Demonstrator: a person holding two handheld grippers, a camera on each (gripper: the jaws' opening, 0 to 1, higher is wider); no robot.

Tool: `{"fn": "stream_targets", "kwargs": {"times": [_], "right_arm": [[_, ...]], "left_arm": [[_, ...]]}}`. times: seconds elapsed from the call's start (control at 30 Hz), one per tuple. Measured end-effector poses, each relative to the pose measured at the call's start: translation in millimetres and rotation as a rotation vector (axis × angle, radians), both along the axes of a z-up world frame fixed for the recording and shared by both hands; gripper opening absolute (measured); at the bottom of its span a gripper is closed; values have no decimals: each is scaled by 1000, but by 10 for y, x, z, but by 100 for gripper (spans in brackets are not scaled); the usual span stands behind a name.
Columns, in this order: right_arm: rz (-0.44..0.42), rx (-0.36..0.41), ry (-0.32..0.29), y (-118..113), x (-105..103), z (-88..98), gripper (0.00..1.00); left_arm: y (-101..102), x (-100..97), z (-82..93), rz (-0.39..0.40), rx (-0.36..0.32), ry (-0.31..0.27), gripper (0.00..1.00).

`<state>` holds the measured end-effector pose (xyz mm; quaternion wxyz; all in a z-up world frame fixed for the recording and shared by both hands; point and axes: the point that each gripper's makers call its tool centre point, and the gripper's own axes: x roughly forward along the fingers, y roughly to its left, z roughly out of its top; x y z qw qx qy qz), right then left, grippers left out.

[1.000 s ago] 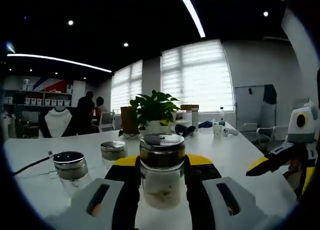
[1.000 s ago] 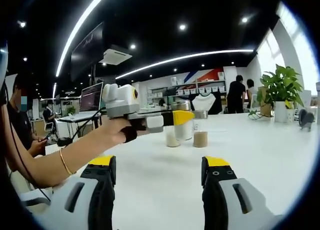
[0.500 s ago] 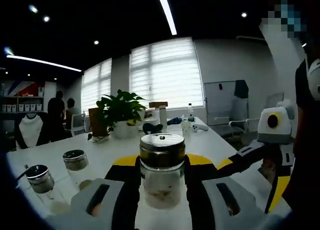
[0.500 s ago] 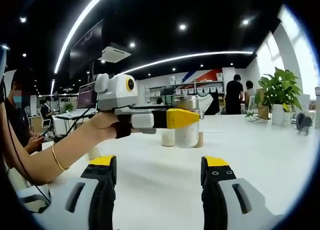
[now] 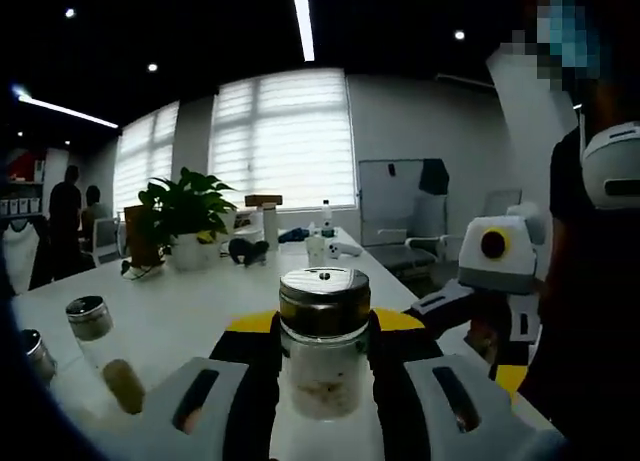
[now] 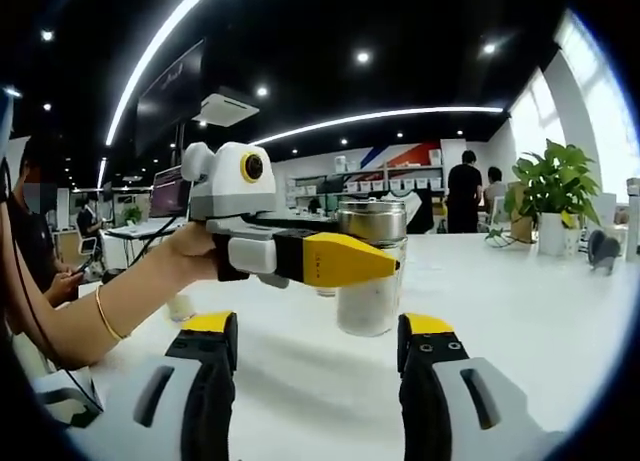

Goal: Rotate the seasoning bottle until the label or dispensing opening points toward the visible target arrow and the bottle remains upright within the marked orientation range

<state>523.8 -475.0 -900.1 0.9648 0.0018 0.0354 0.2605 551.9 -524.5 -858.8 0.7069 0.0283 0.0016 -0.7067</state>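
Glass bottle: seasoning bottle (image 5: 323, 353) with metal cap, upright, pinched between the left gripper (image 5: 322, 381) jaws, above the white table (image 5: 190, 316).
Progress: bottle gripped and upright; no target arrow or label is visible, so I cannot tell how much turning is left.
Left gripper: jaws narrowed onto the bottle's sides, touching the glass.
Right gripper (image 6: 316, 381): jaws wide apart, holding nothing, near the bottle (image 6: 371, 269).
Beyond: two other jars (image 5: 92, 331) at left; potted plant (image 5: 182, 219) farther back.

An open-plan office: long white table (image 5: 190, 316), desk monitors (image 6: 168, 193), whiteboard (image 5: 390, 199), blinds-covered windows (image 5: 280, 141).
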Motion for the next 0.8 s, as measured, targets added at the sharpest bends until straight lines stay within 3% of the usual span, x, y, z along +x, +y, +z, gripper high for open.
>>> {"fn": "stream_targets", "kwargs": {"times": [0.67, 0.8], "right_arm": [[-25, -7, -22, -70, 56, -15, 59], [-31, -3, -35, -81, 57, 16, 57]], "left_arm": [[-61, -206, -104, -99, 63, 13, 35], [-79, -290, -95, -131, 74, -14, 35]]}}
